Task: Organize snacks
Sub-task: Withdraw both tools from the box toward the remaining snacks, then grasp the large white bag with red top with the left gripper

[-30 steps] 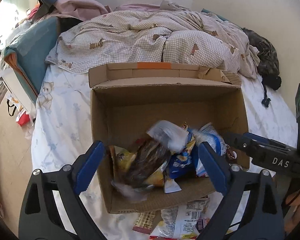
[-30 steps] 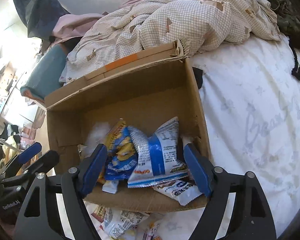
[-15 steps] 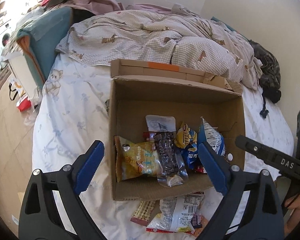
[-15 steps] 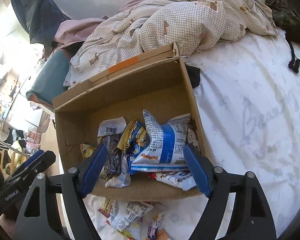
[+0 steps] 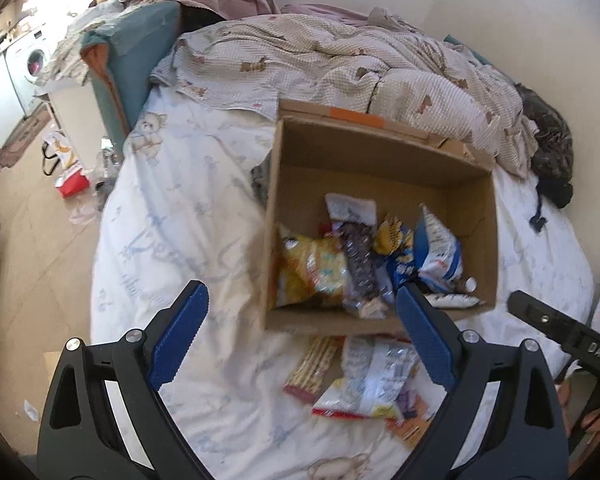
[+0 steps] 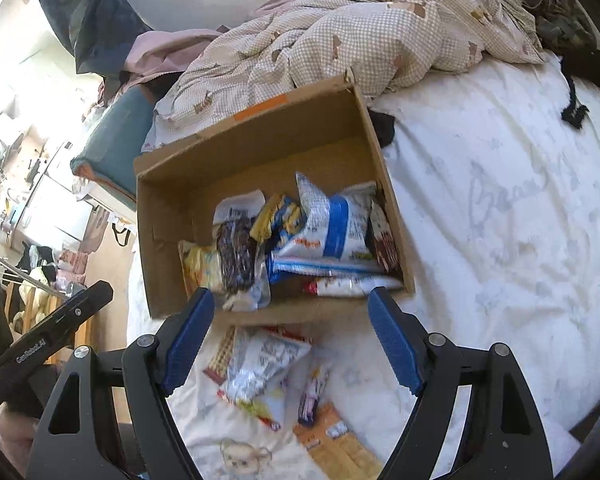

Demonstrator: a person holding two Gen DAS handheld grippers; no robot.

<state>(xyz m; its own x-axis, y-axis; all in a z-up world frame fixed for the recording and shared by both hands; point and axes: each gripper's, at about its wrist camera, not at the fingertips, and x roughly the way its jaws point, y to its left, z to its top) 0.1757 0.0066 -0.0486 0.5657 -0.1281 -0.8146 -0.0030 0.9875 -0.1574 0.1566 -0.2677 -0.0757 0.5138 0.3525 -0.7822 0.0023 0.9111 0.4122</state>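
An open cardboard box (image 5: 380, 148) (image 6: 260, 148) sits on the bed and holds several snack packets: a yellow bag (image 5: 312, 270), a dark clear-wrapped packet (image 5: 360, 256) (image 6: 236, 256), a blue-yellow bag (image 5: 396, 248) and a white-blue bag (image 5: 436, 248) (image 6: 332, 228). More snacks lie on the sheet in front of the box: a silver-white bag (image 5: 368, 380) (image 6: 260, 368), a striped bar (image 5: 312, 364) and an orange pack (image 6: 336, 444). My left gripper (image 5: 300, 340) is open and empty, near the box's front left. My right gripper (image 6: 290, 344) is open and empty above the loose snacks.
A rumpled checked quilt (image 5: 340, 64) lies behind the box. A dark garment (image 5: 552, 152) lies at the right by the wall. A teal cushion (image 5: 136, 48) stands at the bed's left edge, with floor clutter (image 5: 68, 176) beyond.
The dark packet dropped from my left gripper into the box and settled. Both grippers pulled back and up from the box, so the loose snacks in front now show.
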